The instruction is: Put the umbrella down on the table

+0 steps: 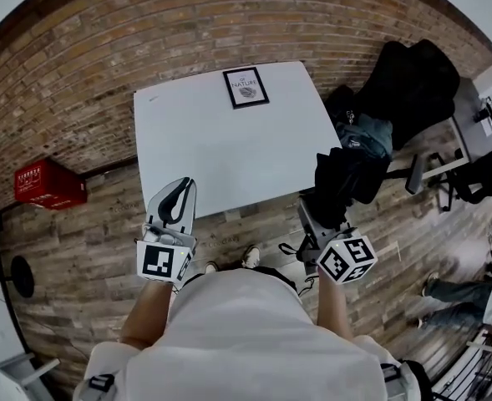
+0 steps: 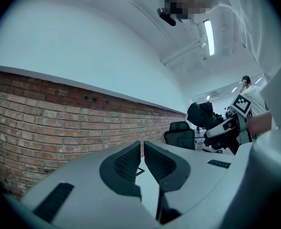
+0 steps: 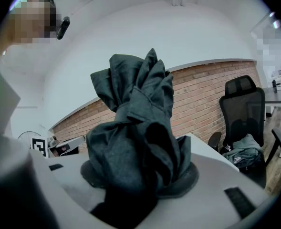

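Note:
A dark folded umbrella [image 1: 342, 176] stands up out of my right gripper [image 1: 316, 214], just off the right front corner of the white table [image 1: 220, 153]. In the right gripper view its bunched grey fabric [image 3: 135, 128] fills the space between the jaws, and the gripper [image 3: 141, 182] is shut on it. My left gripper [image 1: 179, 197] hovers at the table's front left edge, holding nothing. Its ribbed pads [image 2: 161, 163] stand almost together, pointing level over the tabletop [image 2: 197, 161]. From the left gripper view the umbrella [image 2: 203, 116] shows to the right.
A small framed print [image 1: 246, 88] lies at the table's far edge, near the brick wall. A black office chair [image 1: 413, 82] draped with dark clothing and a grey-blue bag [image 1: 371, 134] crowd the table's right side. A red crate [image 1: 49, 182] sits left on the wooden floor.

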